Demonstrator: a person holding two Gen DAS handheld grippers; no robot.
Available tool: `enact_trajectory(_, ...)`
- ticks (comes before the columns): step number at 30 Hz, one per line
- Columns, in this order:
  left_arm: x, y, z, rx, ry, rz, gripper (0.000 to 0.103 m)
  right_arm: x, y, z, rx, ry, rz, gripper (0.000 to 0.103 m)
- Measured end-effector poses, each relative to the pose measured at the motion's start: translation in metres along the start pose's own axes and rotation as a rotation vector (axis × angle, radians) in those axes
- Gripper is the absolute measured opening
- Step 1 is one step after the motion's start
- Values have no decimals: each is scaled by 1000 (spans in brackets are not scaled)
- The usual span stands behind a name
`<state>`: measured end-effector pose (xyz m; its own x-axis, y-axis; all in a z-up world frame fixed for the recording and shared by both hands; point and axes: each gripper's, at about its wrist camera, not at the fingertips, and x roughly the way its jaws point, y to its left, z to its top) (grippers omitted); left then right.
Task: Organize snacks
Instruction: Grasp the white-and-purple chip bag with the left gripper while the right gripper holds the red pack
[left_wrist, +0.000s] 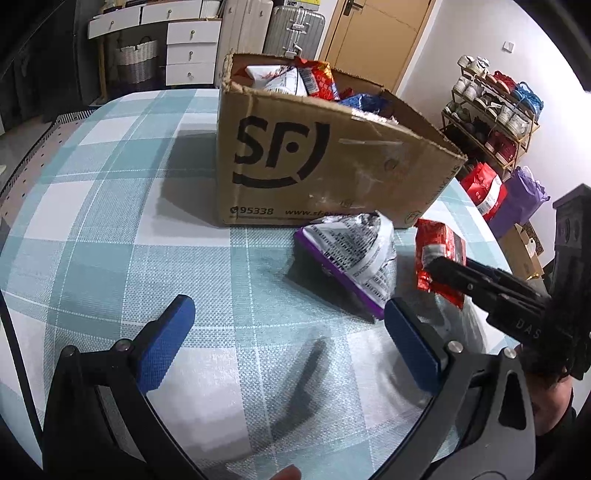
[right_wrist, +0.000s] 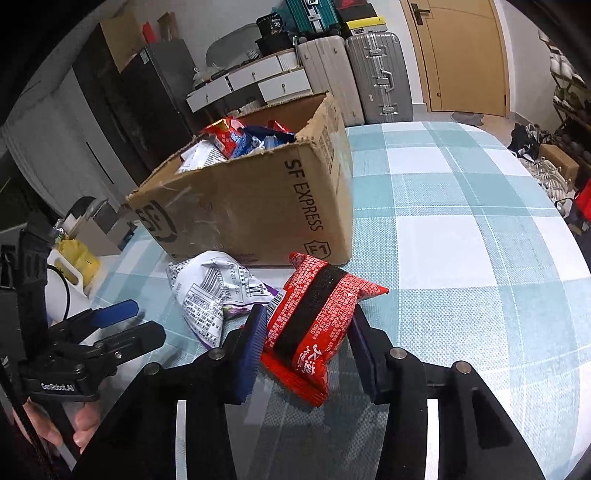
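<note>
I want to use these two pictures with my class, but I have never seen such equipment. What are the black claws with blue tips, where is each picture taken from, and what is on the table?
No robot here: a person holds a two-finger gripper in each hand, and each gripper carries a camera that looks along its own fingers. One picture comes from the left gripper, which is open and holds nothing. The other comes from the right gripper, whose blue pads squeeze a red snack packet. On the checked tablecloth stands an open cardboard box, already partly filled with snacks. A white and purple snack bag lies in front of it.
</note>
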<state>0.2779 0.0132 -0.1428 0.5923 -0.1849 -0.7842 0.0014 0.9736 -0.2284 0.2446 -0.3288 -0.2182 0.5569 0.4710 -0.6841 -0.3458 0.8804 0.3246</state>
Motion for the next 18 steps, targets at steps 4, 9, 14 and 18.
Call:
enact_trajectory(4, -4, -4, 0, 7, -5, -2, 102, -8, -3, -5, 23, -6, 23, 45)
enact_trajectory(9, -5, -9, 5, 1, -23, 2, 102, -19, -7, -10, 35, -19, 32, 45)
enact_trajectory(14, 3, -13, 15, -11, -14, -14, 102, -27, -12, -18, 48, -24, 33, 45)
enact_trajectory(18, 15, -18, 23, 2, 1, -21, 102, -33, -17, -25, 60, -27, 31, 45)
